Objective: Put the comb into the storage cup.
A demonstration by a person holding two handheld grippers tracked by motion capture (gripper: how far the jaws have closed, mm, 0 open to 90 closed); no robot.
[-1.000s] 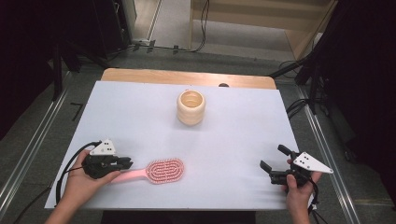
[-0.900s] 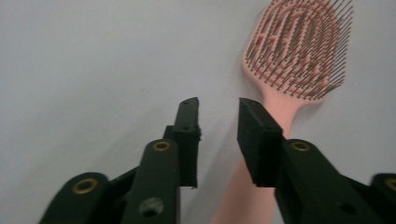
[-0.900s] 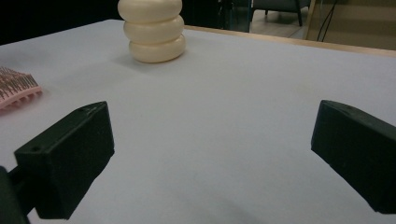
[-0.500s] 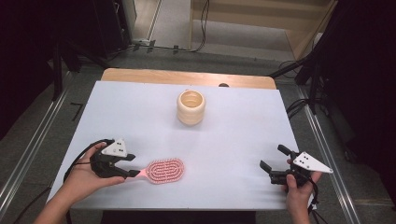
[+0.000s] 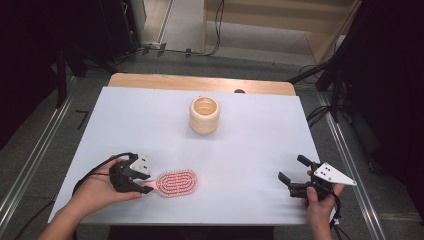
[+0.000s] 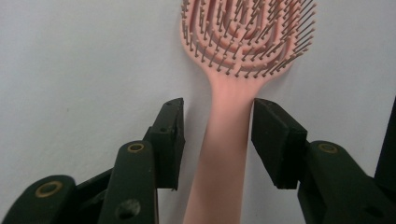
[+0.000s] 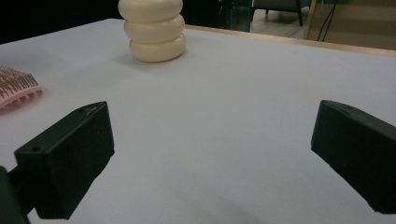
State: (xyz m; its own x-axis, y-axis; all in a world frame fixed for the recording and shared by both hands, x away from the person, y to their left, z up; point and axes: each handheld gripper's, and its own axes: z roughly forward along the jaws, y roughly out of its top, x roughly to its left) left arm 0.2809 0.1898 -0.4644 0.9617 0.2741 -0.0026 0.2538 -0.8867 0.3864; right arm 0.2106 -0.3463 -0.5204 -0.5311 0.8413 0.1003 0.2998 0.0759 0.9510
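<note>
The pink hairbrush lay flat on the white surface in the lower left of the high view, bristles up, its handle pointing toward the left tool. A second ago that tool sat further left, clamped on the handle's end; since then it had let go, shifted up along the handle toward the head, and its jaws had just been closing again. In the left gripper view the handle ran between the two pads: the right-hand one seemed to touch it, the left-hand one stood clear, so nothing was pinched yet. It looked like a regrip nearer the head, not finished. At the lower right, the right tool had stayed put, jaws spread and empty. The cream ribbed cup stood untouched at upper centre.
</note>
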